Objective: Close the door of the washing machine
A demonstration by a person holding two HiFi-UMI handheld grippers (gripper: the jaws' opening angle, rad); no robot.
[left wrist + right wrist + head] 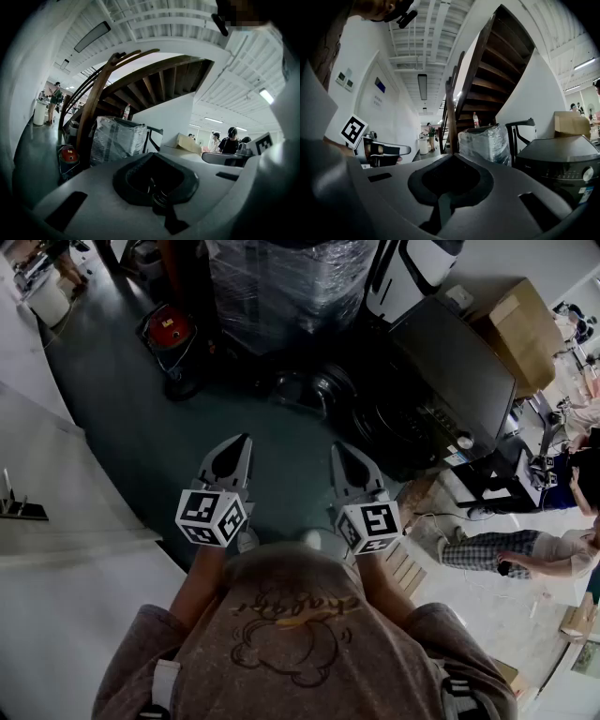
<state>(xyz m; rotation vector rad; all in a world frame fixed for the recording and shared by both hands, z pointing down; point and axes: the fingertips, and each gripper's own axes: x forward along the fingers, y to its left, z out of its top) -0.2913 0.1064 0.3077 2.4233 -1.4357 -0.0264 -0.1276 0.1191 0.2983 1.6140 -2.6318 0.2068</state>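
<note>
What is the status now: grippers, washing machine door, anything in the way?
Jaws shut, empty: left gripper, right gripper. Round door of washing machine looks open, untouched. Nothing seen in the way.

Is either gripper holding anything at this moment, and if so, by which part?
Nothing is held. The left gripper and the right gripper are both shut and empty, clear of the washing machine.

Brown cartoon-print tee (300, 634); left gripper (241, 441), right gripper (338, 448) grey w/ b/w marker cubes (212, 517).
</note>
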